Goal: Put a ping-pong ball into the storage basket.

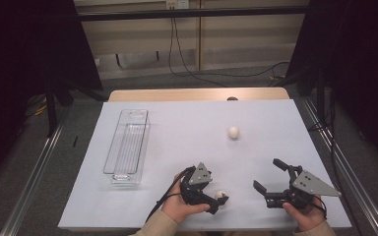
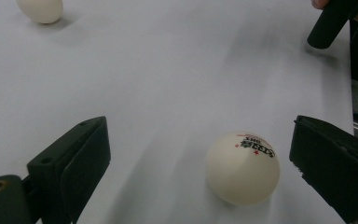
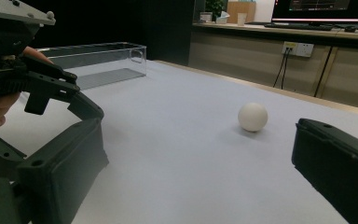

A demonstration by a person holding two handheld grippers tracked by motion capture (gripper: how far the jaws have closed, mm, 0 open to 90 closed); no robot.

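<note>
2 white balls lie on the white table (image 1: pixel 128 206): the near ball (image 2: pixel 242 168) sits low in the frame between the spread jaws of the left gripper (image 2: pixel 200 163), untouched; the far ball (image 1: pixel 233 132) sits right of centre. The right gripper (image 1: pixel 270 177), lower right, is spread wide. A clear tray (image 1: pixel 128 147) lies left.

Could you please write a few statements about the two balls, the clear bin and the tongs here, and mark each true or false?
1. The left tongs are open around the near ball. True.
2. The near ball is plain white with no print. False: it bears black lettering and red stars.
3. The clear bin holds a ball. False: it looks empty, and the far ball lies on the white table.
4. The right tongs are open and hold nothing. True.
5. The bin lies on the person's left side of the table. True.
</note>
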